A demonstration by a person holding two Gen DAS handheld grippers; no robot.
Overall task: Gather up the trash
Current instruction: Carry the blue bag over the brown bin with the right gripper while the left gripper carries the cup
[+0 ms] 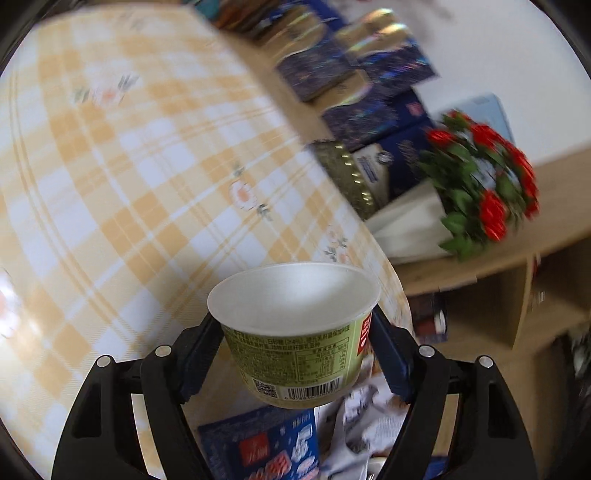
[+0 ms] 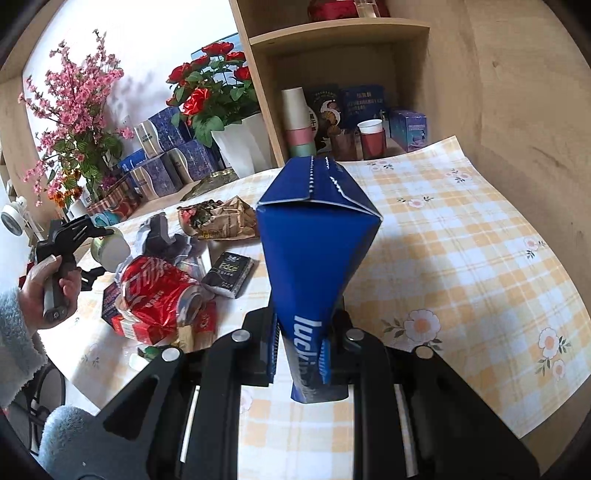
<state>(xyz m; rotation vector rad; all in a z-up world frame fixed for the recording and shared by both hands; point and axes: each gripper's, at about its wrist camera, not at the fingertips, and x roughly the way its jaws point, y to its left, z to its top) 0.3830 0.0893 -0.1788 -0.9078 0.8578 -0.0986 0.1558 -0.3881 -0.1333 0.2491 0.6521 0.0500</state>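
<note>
My left gripper (image 1: 295, 354) is shut on an empty green paper cup (image 1: 291, 332) with a white inside, held above the checked tablecloth (image 1: 129, 166). The same cup (image 2: 110, 249) and left gripper (image 2: 99, 236) show at the left of the right wrist view. My right gripper (image 2: 299, 350) is shut on a blue paper bag (image 2: 317, 243), held upright over the table. Between them lies a trash pile: a crushed red cola can (image 2: 155, 291), a black tissue pack (image 2: 229, 273), a brown crumpled wrapper (image 2: 218, 218) and crumpled grey paper (image 2: 162, 236).
A white pot of red roses (image 2: 240, 144), pink blossoms (image 2: 77, 107) and blue boxes (image 2: 170, 162) stand at the back. A wooden shelf (image 2: 332, 33) holds stacked cups (image 2: 299, 122). A blue packet (image 1: 266, 446) lies below the left gripper.
</note>
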